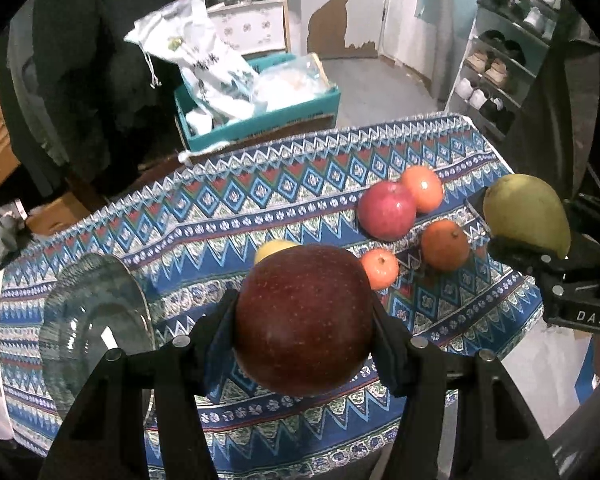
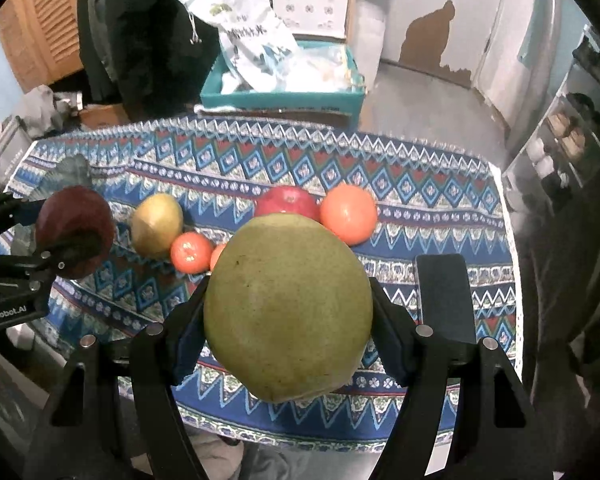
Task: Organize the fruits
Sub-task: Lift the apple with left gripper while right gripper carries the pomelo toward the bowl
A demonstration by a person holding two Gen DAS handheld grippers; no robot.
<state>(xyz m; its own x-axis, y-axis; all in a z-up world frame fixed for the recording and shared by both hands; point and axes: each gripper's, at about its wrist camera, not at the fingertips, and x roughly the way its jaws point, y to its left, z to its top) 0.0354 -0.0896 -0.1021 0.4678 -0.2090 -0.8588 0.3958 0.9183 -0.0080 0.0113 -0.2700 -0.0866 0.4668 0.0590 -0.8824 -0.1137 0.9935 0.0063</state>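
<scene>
A patterned tablecloth (image 1: 260, 208) carries a glass plate (image 1: 96, 320); loose fruits (image 1: 386, 210) lie nearby

The left tongs (image 1: 304, 320) were pointed steeply downward, clamped on a dark red apple (image 1: 304, 320). The right tongs (image 2: 288, 312) were angled likewise, clamped on a green pear (image 2: 288, 308).

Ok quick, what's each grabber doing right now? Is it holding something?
Left gripper: closed on the dark red apple, lifted off the table.
Right gripper: closed on the green pear, also lifted off the table.
</scene>
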